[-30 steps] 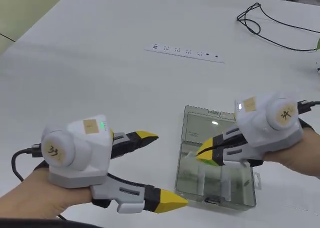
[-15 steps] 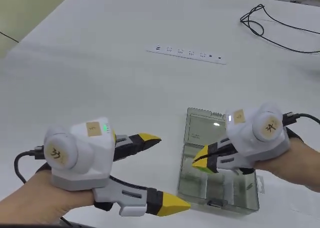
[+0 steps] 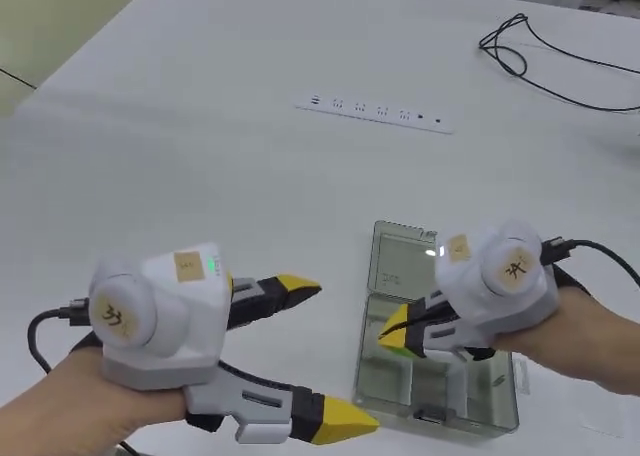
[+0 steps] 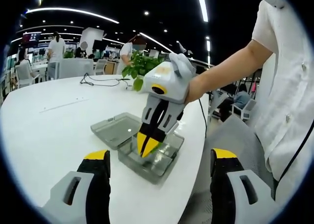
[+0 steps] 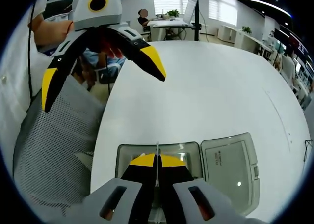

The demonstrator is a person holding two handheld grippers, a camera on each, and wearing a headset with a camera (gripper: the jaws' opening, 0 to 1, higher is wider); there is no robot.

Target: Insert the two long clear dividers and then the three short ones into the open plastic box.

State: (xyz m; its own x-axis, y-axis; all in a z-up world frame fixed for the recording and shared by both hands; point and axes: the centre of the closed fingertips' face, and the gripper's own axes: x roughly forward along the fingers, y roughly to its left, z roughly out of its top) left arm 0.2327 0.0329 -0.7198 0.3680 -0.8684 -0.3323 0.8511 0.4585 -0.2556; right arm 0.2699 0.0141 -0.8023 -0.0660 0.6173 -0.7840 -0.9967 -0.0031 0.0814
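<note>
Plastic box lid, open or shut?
Open: the lid lies flat on the table beside the base; the right gripper holds a clear divider.

- Table (image 3: 200, 126): plain white, matt.
- Left gripper (image 3: 338, 354): white housing, grey body, black jaw arms, yellow tips; round tan label with dark numerals, square tan sticker, small green light.
- Right gripper (image 3: 390, 336): same white, grey, black and yellow scheme; tan labels; a green patch under the yellow tip.
- Plastic box (image 3: 372, 366): translucent smoky grey-green, base and lid alike.
- Clear divider (image 5: 157, 150): colourless, a pale line between the yellow tips.
- Power strip (image 3: 372, 113): white, dark sockets.
- Cable (image 3: 501, 30): black.
</note>
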